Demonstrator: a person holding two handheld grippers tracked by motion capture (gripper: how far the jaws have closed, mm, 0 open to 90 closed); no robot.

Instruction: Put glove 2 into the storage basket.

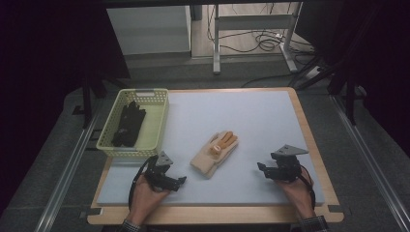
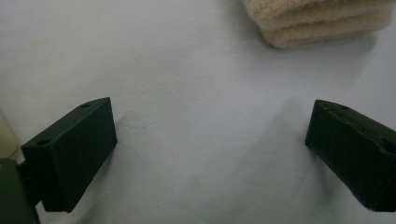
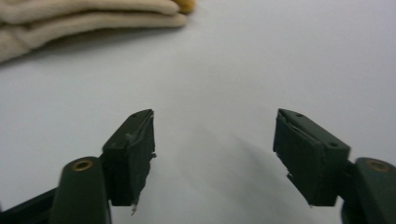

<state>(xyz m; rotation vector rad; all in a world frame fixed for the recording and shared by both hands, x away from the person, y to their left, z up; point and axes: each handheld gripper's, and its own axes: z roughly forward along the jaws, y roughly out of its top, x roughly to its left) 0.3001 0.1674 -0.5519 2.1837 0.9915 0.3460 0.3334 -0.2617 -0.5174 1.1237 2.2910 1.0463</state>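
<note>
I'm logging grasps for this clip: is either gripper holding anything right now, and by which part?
Nothing is held. The left gripper and right gripper stand open over the mat, apart from the beige gloves.

Left tool (image 1: pixel 180 181), held in the person's left hand (image 1: pixel 145 193) near the table's near-left corner, lies low over the table surface and points right, towards the table's middle; in the left gripper view its two black jaws stand wide apart with nothing between them. Right tool (image 1: pixel 261 168), held in the right hand (image 1: pixel 297 191) near the near-right corner, points left, jaws spread and empty. Both forearms enter over the table's near edge.
</note>
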